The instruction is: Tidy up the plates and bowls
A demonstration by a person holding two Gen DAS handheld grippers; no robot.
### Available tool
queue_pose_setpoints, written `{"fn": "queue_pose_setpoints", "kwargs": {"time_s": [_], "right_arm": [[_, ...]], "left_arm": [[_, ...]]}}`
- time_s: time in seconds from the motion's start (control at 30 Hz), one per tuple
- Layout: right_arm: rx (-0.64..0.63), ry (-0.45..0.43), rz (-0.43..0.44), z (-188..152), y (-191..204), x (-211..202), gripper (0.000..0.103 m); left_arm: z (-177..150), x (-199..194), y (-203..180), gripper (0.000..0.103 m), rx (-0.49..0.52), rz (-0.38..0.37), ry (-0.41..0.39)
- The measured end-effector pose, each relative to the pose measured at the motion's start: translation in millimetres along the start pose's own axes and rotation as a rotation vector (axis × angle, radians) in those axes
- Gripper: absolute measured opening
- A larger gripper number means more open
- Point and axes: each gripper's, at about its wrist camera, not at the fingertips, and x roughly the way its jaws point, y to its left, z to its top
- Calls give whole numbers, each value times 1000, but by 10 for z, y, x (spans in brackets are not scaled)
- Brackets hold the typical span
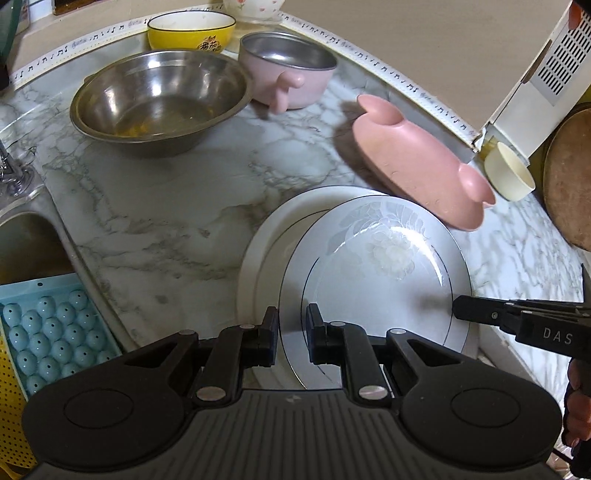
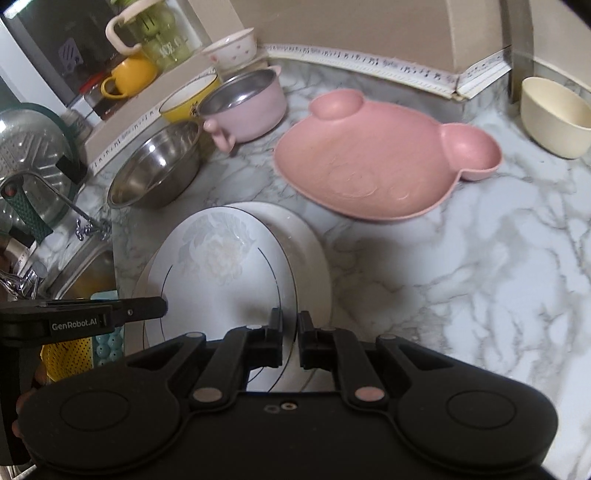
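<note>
Item: floral plate (image 1: 376,273), pale grey with a dark line ring, carried between your two grippers above a plain white plate (image 1: 258,240) that lies on the marble counter (image 1: 166,206). Location: near counter edge, just in front of the pink bear-shaped plate (image 1: 417,162); steel bowl (image 1: 159,99), pink handled bowl (image 1: 291,74) and yellow bowl (image 1: 190,31) stand together toward the back, cream bowl (image 2: 554,114) well apart to the right. Step in hand, as judged: stacking the floral plate onto the white one. Handling note: keep both rims level, centre it over the lower plate before lowering, and set it down flat so it neither slides nor clinks; let go on both sides together. Left gripper (image 1: 291,328): jaws drawn nearly together, pinching the plate's near-left rim. Right gripper (image 2: 290,332): jaws pressed close, pinching the opposite rim; both grips look thin-edged, so avoid twisting.
</note>
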Motion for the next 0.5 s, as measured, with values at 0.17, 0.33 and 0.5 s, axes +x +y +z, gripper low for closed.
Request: {"fn": "queue_pose_setpoints", "kwargs": {"time_s": [0.17,0.33,0.5], "right_arm": [[-1,14,-17,20,14,75,9],[10,33,-41,32,13,147,11],[19,35,-51,59,12,175,11]], "left_arm": [[15,22,-34,14,40,15,1],[27,47,-81,14,90,31,4],[43,61,-95,14,111,35,12]]}}
